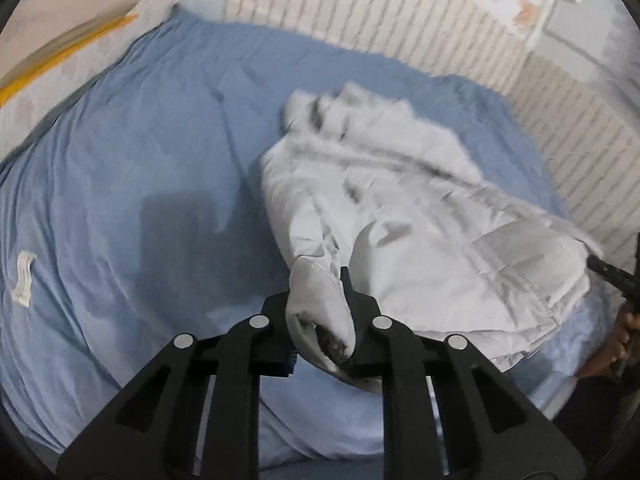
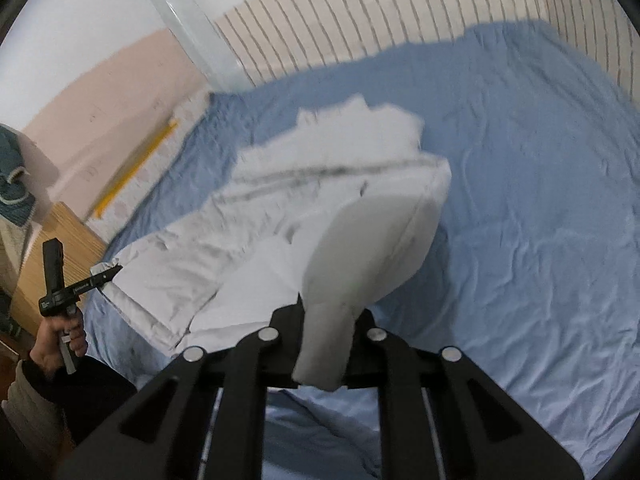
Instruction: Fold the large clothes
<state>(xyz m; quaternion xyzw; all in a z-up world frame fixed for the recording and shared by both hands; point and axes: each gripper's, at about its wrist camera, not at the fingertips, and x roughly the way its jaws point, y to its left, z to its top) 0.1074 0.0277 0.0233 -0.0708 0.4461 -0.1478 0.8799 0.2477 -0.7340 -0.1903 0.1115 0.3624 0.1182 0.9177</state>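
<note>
Left wrist view: a big puffy white quilted jacket (image 1: 400, 208) lies on a bed with a wrinkled blue sheet (image 1: 140, 152). There are no boxes or bins here; the bed is the only thing that holds anything, and it holds just the jacket. The black left gripper (image 1: 320, 320) is pinched tight on a jacket cuff (image 1: 324, 316), with the cloth squeezed between its two fingers. At the far right side of the jacket, the tip of the right gripper (image 1: 612, 274) bites the hem, with a hand (image 1: 624, 336) below it.

Right wrist view: the same white jacket (image 2: 280, 208) sits in the middle of the blue sheet (image 2: 520, 200). The black right gripper (image 2: 326, 324) is clamped on a thick fold of the jacket, which bulges up from between its fingers. At the left side of the jacket, the left gripper (image 2: 114, 272) nips the cloth, and a person's hand (image 2: 60, 340) holds its handle. A pale slatted headboard (image 2: 380, 12) stands behind the jacket.
</note>
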